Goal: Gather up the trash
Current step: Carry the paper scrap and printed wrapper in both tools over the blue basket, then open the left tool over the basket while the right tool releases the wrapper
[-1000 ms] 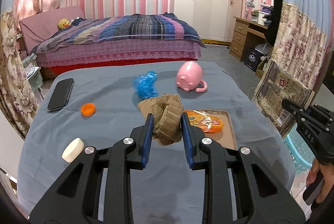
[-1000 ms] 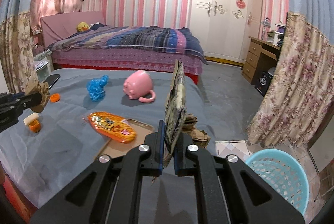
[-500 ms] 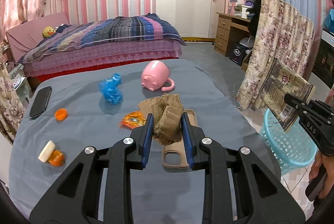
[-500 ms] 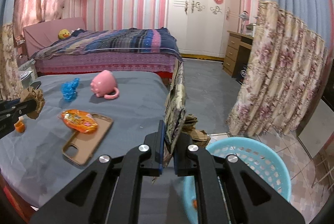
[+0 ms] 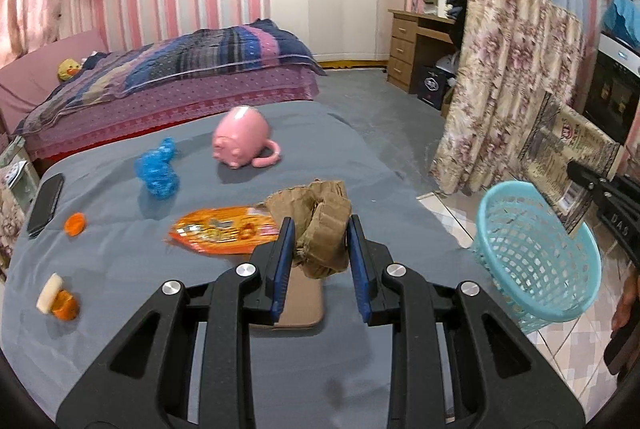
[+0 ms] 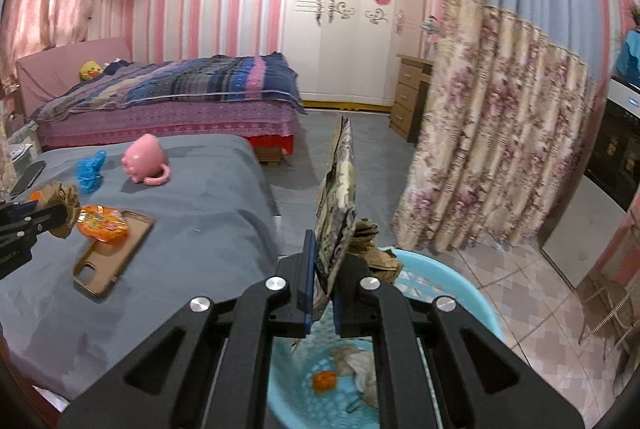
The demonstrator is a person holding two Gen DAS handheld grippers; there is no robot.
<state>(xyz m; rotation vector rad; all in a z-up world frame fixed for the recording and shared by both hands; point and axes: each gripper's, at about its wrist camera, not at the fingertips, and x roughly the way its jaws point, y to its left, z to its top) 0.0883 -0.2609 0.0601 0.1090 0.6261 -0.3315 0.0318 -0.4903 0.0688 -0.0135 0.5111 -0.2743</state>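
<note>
Trash in both my grippers rn. Left gripper (image 5: 320,261) has its jaws clamped on a crumpled brown cardboard wad (image 5: 320,225), held up over the grey table (image 5: 120,269), blue pads pressing it from both sides w/ the wad filling the gap. Right gripper (image 6: 322,293) has its jaws squeezed nearly together on a flat printed wrapper (image 6: 338,197), which stands upright on edge above the fingers; its lower corner is pinched btw the pads. That gripper hangs over the light blue basket (image 6: 460,289), which sits on the tiled floor just beside the table's edge. Inside the basket I see an orange bit (image 6: 324,381) and some pale scraps, plus more brown paper (image 6: 376,253) poking up at the far rim.

On the table: orange snack packet (image 5: 224,233) lying partly on a tan phone case (image 6: 104,261), blue crumpled plastic (image 5: 158,169) near a pink pig mug (image 5: 240,141) tipped on its side, orange bottle cap (image 5: 75,223), a black phone (image 5: 44,205) near the left edge, and a pale eraser-like block touching a small orange piece (image 5: 66,305) at the near left.

From left wrist cam, the basket is off to the right, well apart from the wad, w/ right gripper and wrapper above its far side.
</note>
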